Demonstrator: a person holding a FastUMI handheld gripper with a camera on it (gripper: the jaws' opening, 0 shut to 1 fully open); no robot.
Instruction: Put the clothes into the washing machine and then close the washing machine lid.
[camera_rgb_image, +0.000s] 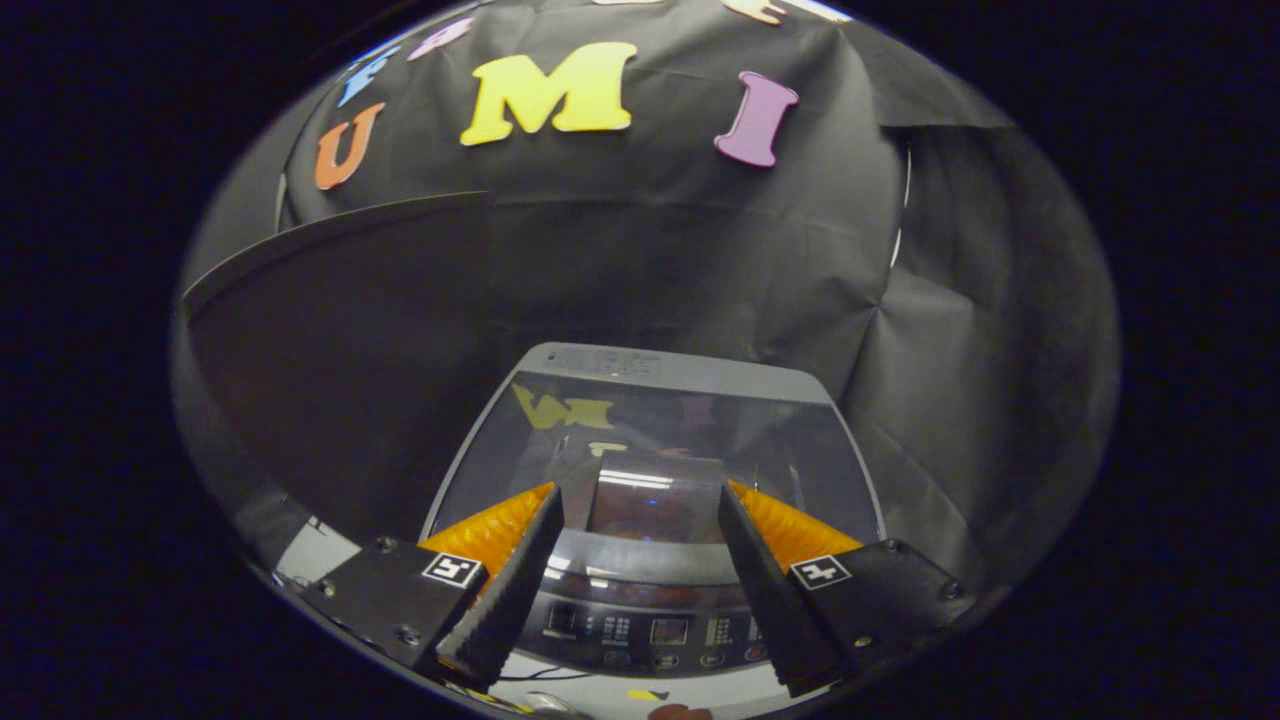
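The gripper hangs above the washing machine, fingers apart, holding nothing; the glass lid lies closed.

the washing machine stands before the booth's wall, its lid down, control panel between the spread fingers.

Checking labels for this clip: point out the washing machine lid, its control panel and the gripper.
washing machine lid (690, 430), gripper view, on the glass top
control panel (655, 630), gripper view, on its display
gripper (640, 505), gripper view, midway between its open fingertips
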